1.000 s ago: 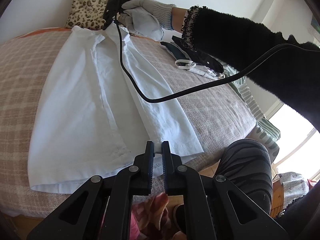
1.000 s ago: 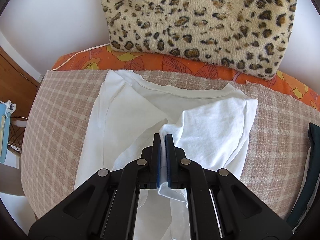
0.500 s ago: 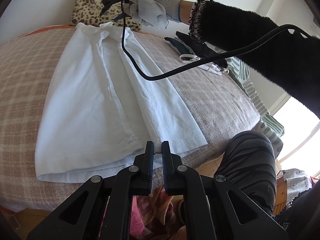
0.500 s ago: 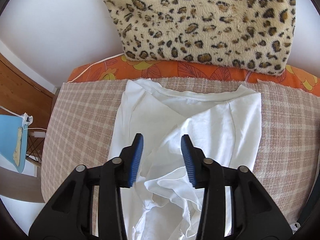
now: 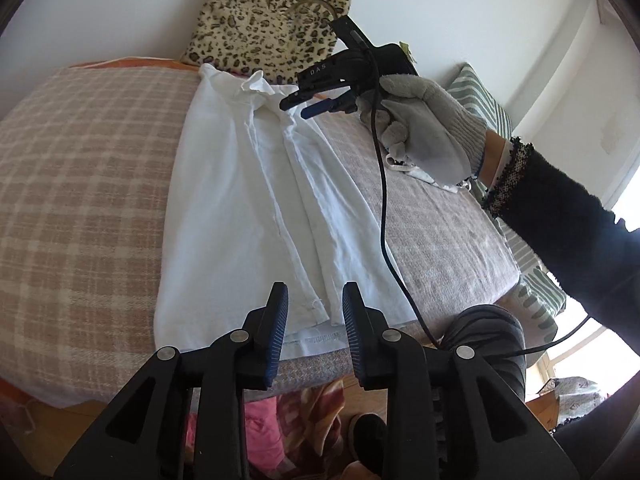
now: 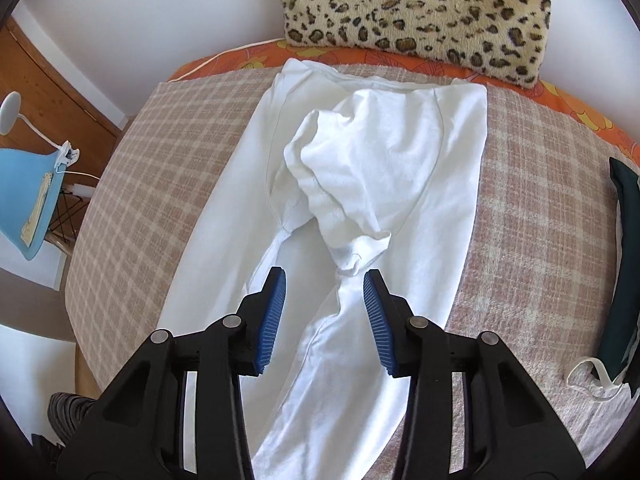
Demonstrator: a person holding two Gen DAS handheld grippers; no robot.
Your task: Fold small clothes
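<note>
A white T-shirt (image 5: 256,208) lies lengthwise on the checked blanket, both long sides folded inward. In the right wrist view the shirt (image 6: 420,184) shows its collar at the far end and a crumpled sleeve (image 6: 340,184) lying on the middle. My left gripper (image 5: 314,312) is open and empty above the shirt's hem. My right gripper (image 6: 325,304) is open and empty just above the crumpled sleeve's tip. It also shows in the left wrist view (image 5: 312,106), held by a gloved hand near the collar.
A leopard-print cushion (image 6: 420,12) stands at the bed's head. Dark and white garments (image 6: 624,264) lie to the right on the blanket (image 6: 160,184). A blue chair (image 6: 28,196) and a lamp stand left of the bed. A cable (image 5: 384,208) hangs across the shirt.
Both grippers opened and let go of the shirt: the right one first, dropping the sleeve, then the left one at the hem. Both drew back a little.
</note>
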